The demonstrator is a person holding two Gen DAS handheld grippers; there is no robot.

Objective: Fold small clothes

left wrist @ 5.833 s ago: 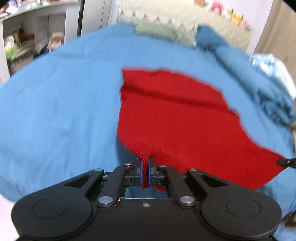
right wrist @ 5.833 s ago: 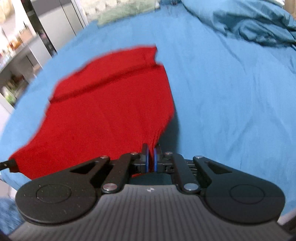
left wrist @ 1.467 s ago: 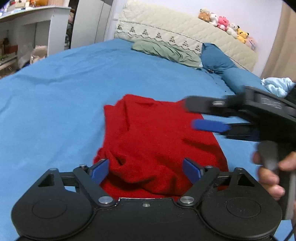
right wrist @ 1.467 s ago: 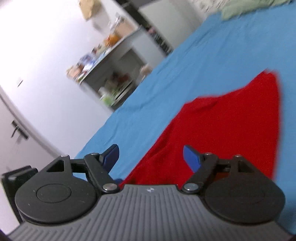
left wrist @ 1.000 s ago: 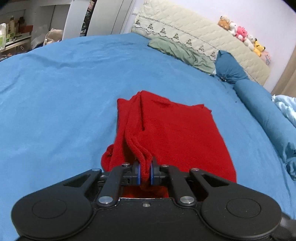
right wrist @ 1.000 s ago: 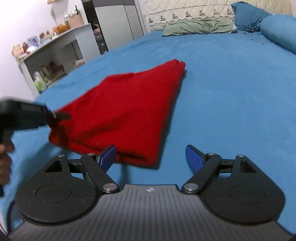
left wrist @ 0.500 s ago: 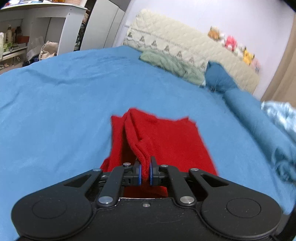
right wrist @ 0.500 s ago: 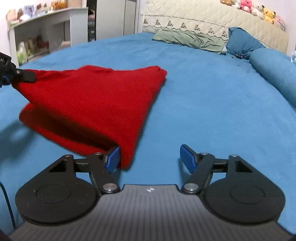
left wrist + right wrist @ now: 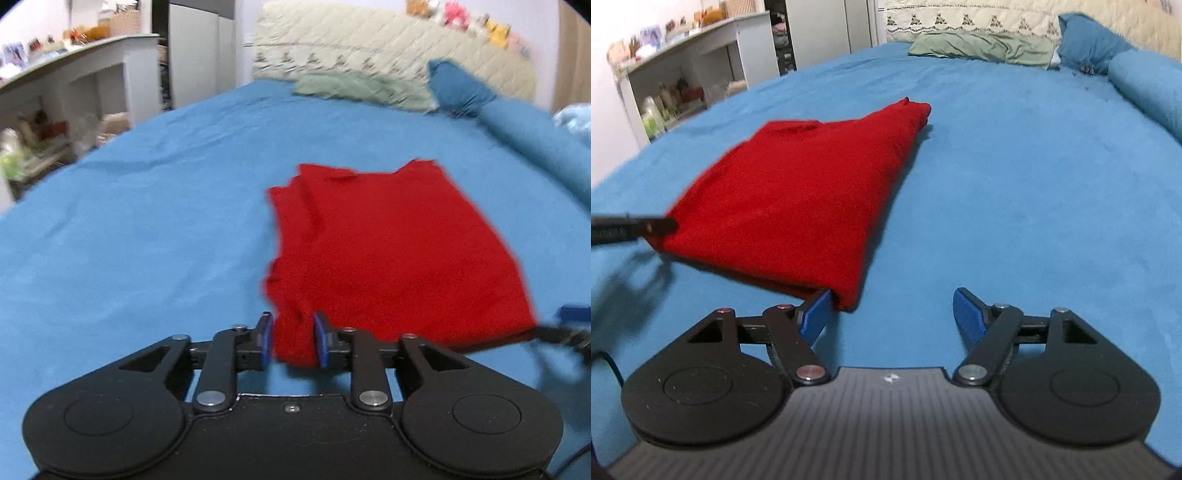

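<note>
Left gripper (image 9: pixel 292 339) jaws have just been opening, now partly apart; near-left corner of the red sweater (image 9: pixel 391 254) sits in the gap, pads look just off it. Sweater lies folded on the blue bedsheet (image 9: pixel 129 229). Right gripper (image 9: pixel 891 309) jaws wide, nothing between them; sweater's near-right corner is just beside its left finger (image 9: pixel 816 314), bare sheet in the gap.
</note>
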